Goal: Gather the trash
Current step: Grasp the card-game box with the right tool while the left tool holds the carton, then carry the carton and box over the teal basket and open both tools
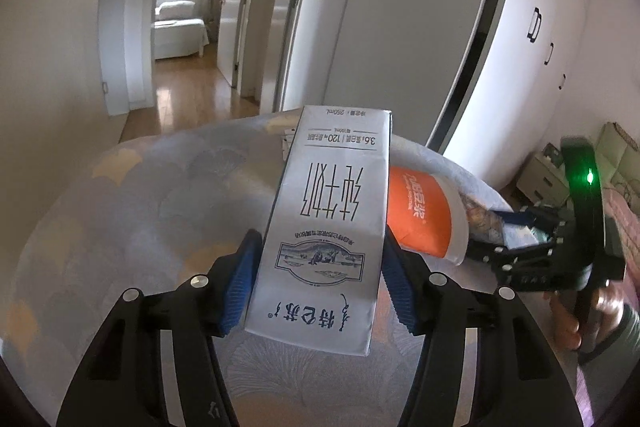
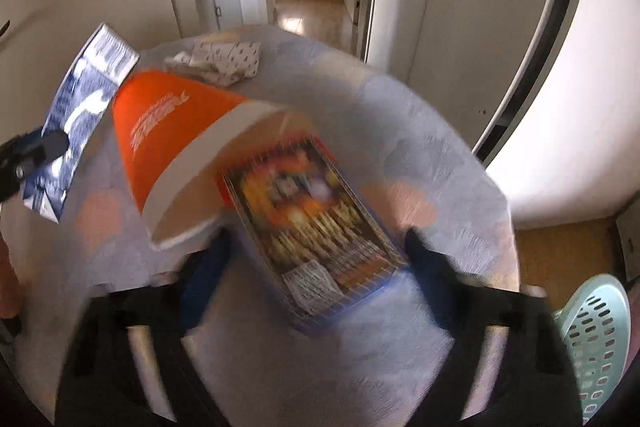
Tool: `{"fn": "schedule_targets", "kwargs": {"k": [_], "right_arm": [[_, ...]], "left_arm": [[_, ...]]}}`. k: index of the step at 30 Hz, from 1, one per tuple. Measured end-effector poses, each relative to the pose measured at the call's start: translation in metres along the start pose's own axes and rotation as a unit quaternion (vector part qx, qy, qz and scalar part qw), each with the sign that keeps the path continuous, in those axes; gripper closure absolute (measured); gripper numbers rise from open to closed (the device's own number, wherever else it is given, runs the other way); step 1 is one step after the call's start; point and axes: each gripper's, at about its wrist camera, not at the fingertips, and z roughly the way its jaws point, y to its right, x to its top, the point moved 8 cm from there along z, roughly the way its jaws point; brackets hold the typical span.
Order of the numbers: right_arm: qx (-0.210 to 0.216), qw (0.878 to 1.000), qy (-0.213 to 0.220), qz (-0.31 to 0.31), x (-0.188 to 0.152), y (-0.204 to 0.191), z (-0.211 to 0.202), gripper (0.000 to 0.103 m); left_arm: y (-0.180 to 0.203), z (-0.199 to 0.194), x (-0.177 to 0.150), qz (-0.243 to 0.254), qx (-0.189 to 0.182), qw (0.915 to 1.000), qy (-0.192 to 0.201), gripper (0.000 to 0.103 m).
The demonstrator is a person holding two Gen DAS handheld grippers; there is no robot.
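Note:
My left gripper (image 1: 320, 283) is shut on a white milk carton (image 1: 326, 227) with dark print and holds it above a round table; the carton also shows in the right wrist view (image 2: 76, 131). An orange and white paper cup (image 2: 176, 143) lies on its side on the table, also in the left wrist view (image 1: 424, 215). A flat snack packet (image 2: 312, 223) with a colourful picture lies between the fingers of my right gripper (image 2: 316, 275), which is open around it. The right wrist view is blurred. My right gripper also shows in the left wrist view (image 1: 516, 231).
The round table (image 2: 440, 163) has a pale blue patterned cloth. Crumpled patterned paper (image 2: 224, 61) lies at its far side. A light green perforated basket (image 2: 596, 339) stands at the lower right. White cupboards (image 1: 540, 27) are on the right; a hallway (image 1: 192, 75) lies beyond.

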Motion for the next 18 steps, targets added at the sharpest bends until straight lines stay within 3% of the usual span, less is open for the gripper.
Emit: {"fn": "schedule_targets", "kwargs": {"k": [7,18], "right_arm": [[-0.006,0.999,0.033,0.031,-0.021,0.004,-0.039,0.035],[-0.058,0.983,0.117,0.131,-0.063,0.067,-0.159,0.037]], "left_arm": [[0.012,-0.015,0.013,0.004,-0.016,0.9997,0.018,0.05],[0.105,-0.046,0.018,0.041,-0.09,0.9945,0.033,0.05]]}}
